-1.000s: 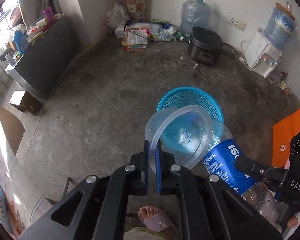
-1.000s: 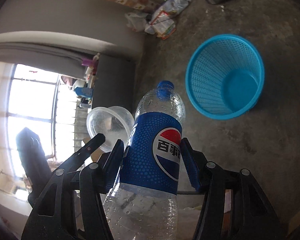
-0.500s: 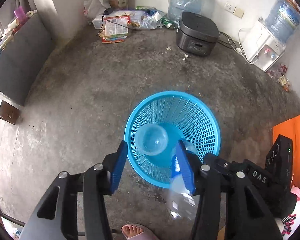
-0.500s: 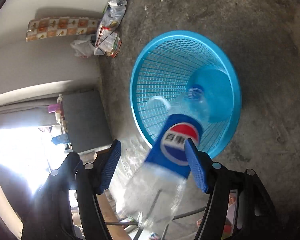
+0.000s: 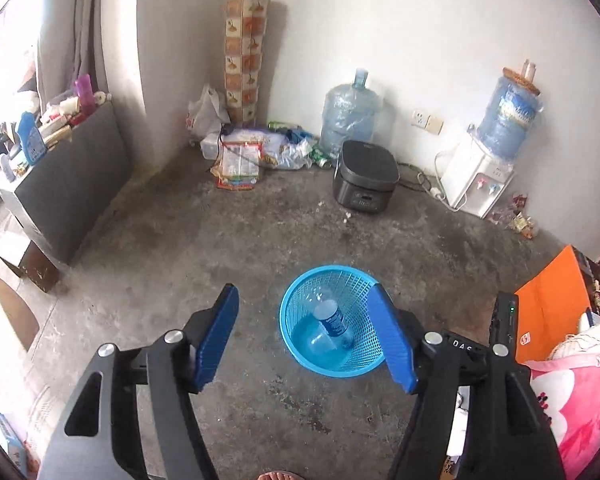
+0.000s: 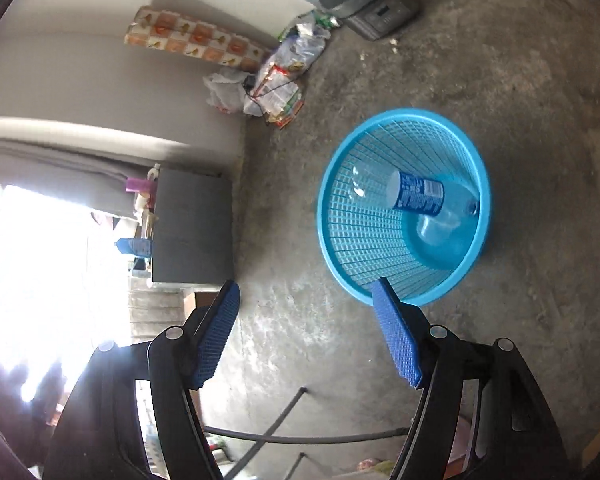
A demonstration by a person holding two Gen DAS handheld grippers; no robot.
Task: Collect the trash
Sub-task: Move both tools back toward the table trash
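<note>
On the bare concrete floor [image 5: 188,248] the blue mesh basket [image 5: 300,354] stands upright with open floor on every side, well apart from the walls. Inside it the bottle [image 5: 334,322] with the blue label leans against the mesh wall, its cap end down by the base, and the clear cup [image 5: 318,342] lies on the bottom touching it. From the right wrist view the bottle [image 6: 418,198] runs across the basket [image 6: 340,264] from wall to base, with the cup [image 6: 434,230] just below it.

The left claw [image 5: 306,338] hovers above and just short of the basket, pointing forward and down, its blue pads [image 5: 216,340] spread wide with nothing between them; the right-hand pad overlaps the basket's near rim in the picture. The right claw [image 6: 306,334] is likewise wide open and empty, rolled sideways so the room looks tilted, its pads [image 6: 216,338] framing bare floor beside the basket; the tip of one pad overlaps the basket's rim in this view.

Along the far wall sit a dark cooker [image 5: 364,178], a water jug [image 5: 350,114], a dispenser [image 5: 480,176] and a pile of bags and wrappers [image 5: 256,152]. A grey cabinet [image 5: 72,184] lines the left edge.
</note>
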